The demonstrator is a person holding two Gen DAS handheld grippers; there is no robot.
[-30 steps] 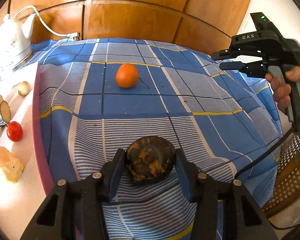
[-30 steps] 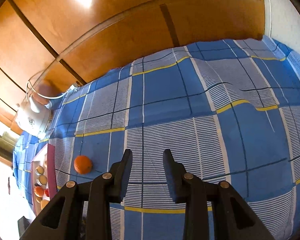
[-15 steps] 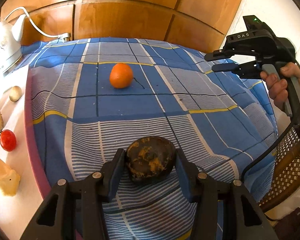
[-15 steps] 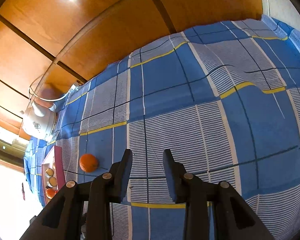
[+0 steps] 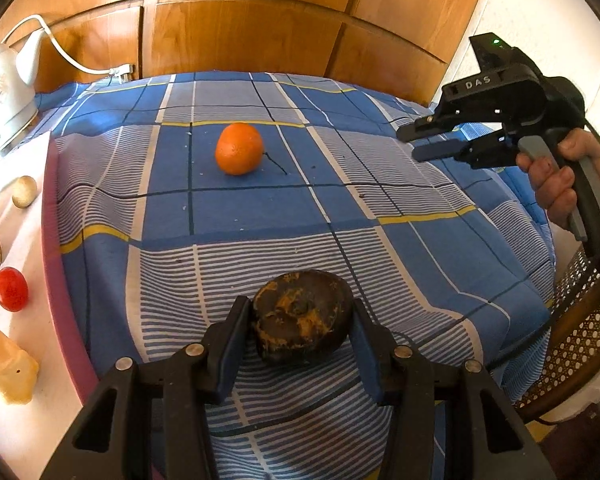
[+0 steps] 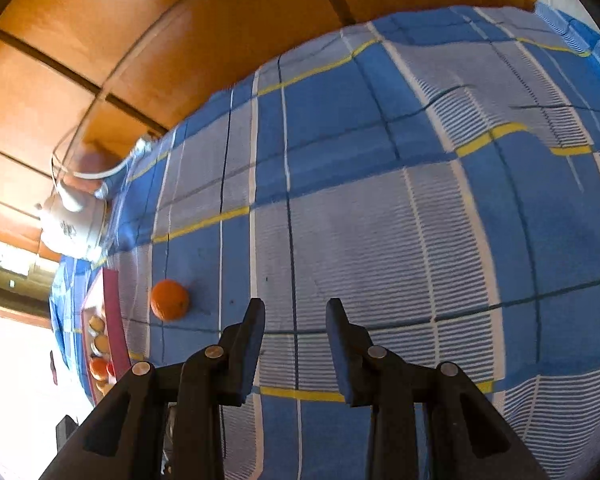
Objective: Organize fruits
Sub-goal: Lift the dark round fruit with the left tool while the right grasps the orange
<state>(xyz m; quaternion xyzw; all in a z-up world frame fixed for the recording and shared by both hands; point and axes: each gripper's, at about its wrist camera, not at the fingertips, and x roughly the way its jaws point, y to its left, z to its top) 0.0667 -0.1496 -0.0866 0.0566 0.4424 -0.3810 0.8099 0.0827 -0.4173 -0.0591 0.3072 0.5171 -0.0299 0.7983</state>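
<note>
My left gripper pinches a dark, blotched fruit between its pads, just over the blue checked cloth. The orange lies well ahead of it. My right gripper hangs with a gap between its fingers, nothing between them, the orange off to its left.

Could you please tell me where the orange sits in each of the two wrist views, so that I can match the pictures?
Left wrist view: the orange lies upper centre on the blue checked cloth, beyond the dark fruit gripped by the left gripper.
Right wrist view: the orange lies at the left, beside the right gripper's fingers.
Shared landmark: the white kettle at the cloth's far left.
</note>
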